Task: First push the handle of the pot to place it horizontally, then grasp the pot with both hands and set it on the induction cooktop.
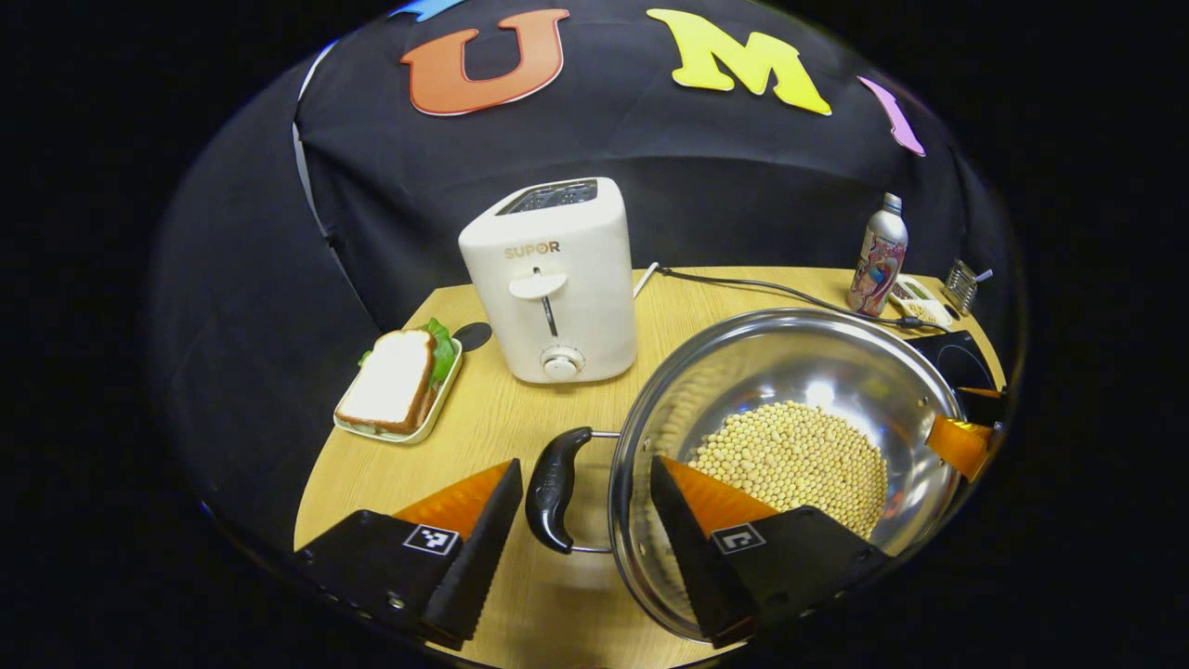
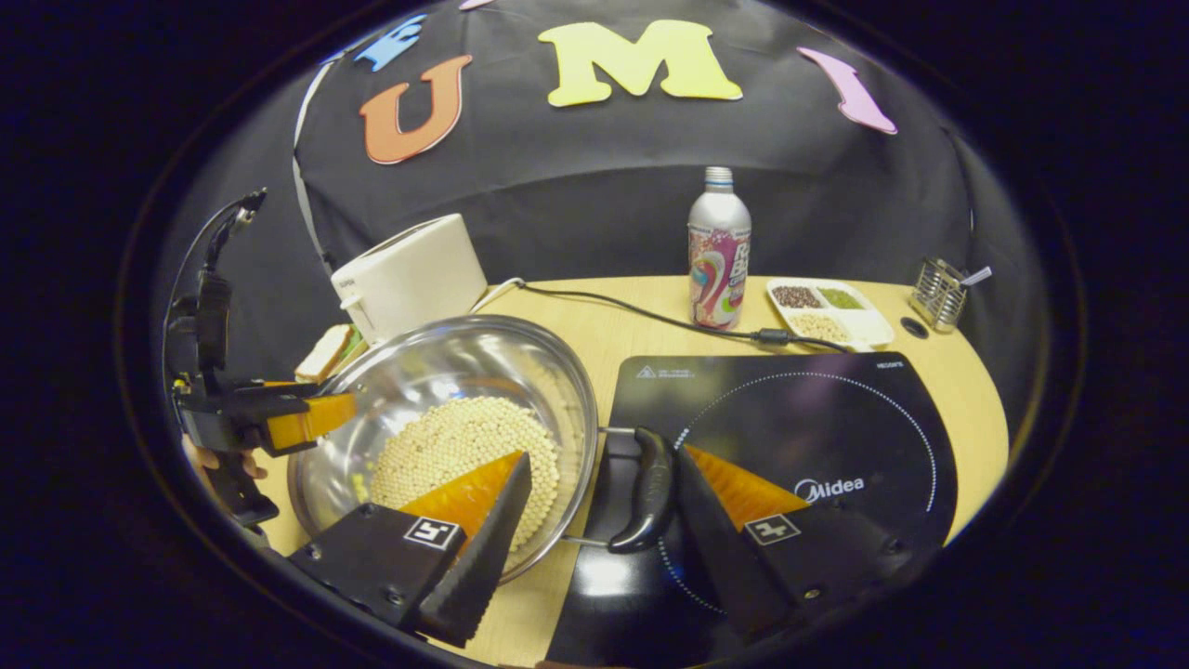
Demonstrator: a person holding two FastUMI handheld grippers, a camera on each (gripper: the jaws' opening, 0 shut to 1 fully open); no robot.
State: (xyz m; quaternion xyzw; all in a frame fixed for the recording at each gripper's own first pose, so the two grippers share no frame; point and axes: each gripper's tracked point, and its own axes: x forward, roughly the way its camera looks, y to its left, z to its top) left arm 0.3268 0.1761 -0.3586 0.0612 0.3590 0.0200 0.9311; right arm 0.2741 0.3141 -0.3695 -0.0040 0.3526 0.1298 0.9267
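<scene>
Both grippers flank the pot, each straddling a side handle, with the lift not yet begun.

In the left gripper view, the left gripper (image 1: 581, 520) is spread wide and grips nothing: one finger sits outside the pot's left handle (image 1: 552, 488), the other inside the pot (image 1: 790, 465) above the soybeans (image 1: 794, 465). The pot rests on the wooden table (image 1: 483, 418), near the toaster (image 1: 550, 279). In the right gripper view, the right gripper (image 2: 604, 502) is likewise unclenched around the right handle (image 2: 647, 488), which overhangs the induction cooktop (image 2: 817, 437) just right of the pot. The handles lie on a left-right line, so I judge the pushing step done. Next, both should close on the handles and carry the pot right.
</scene>
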